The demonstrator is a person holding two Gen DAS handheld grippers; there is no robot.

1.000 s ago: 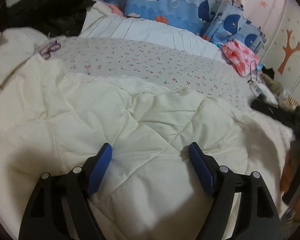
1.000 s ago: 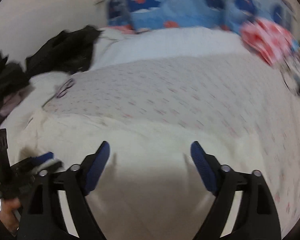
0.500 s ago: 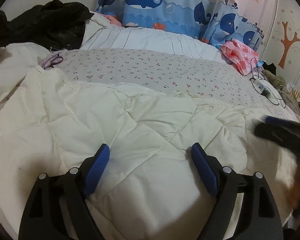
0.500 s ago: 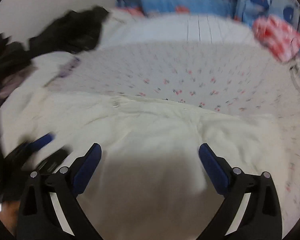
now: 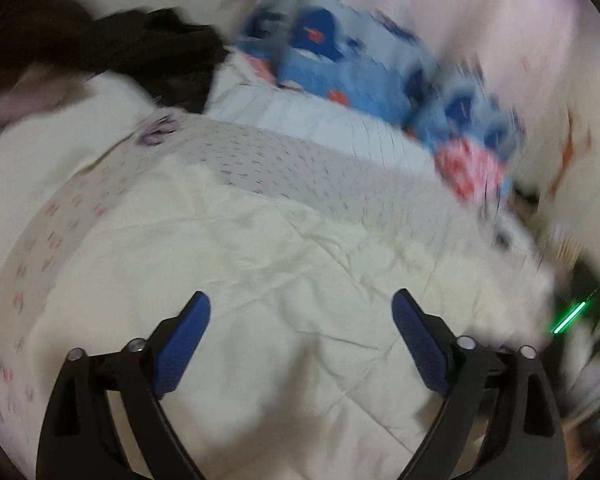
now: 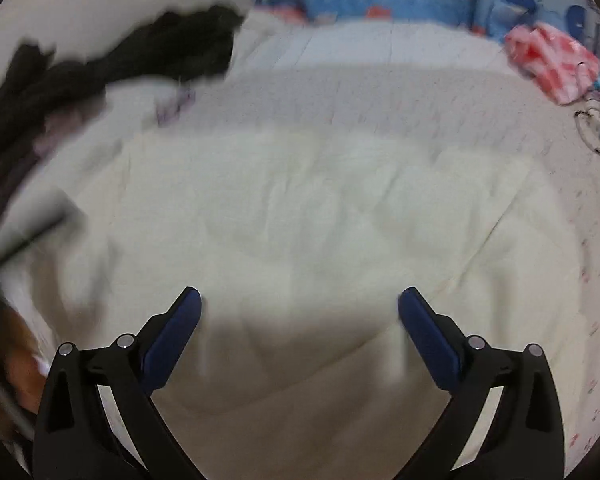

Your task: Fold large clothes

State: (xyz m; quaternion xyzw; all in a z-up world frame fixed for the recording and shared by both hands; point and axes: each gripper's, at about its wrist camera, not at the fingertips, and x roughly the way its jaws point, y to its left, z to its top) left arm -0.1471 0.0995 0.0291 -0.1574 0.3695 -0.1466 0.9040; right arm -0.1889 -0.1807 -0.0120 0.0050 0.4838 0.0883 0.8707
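A large cream quilted garment (image 5: pixel 292 272) lies spread on the bed; it also fills the middle of the right wrist view (image 6: pixel 320 216). My left gripper (image 5: pixel 302 308) is open and empty, hovering just over the garment's near part. My right gripper (image 6: pixel 300 304) is open and empty, also above the garment's near edge. Both views are motion-blurred. A dark blurred shape, apparently the other gripper and hand (image 6: pixel 24 232), shows at the left edge of the right wrist view.
The bed has a floral-print sheet (image 6: pixel 380 92) and a white pleated cover (image 5: pixel 332 128). Black clothes (image 6: pixel 112 60) are piled at the back left. A blue whale-print cushion (image 5: pixel 340 64) and a red-and-white cloth (image 6: pixel 552 60) lie at the back right, with a cable (image 6: pixel 596 132).
Both grippers have moved over the cream garment and stayed open. The left view swung left, showing more floral sheet; the right view pulled back, showing more of the garment.
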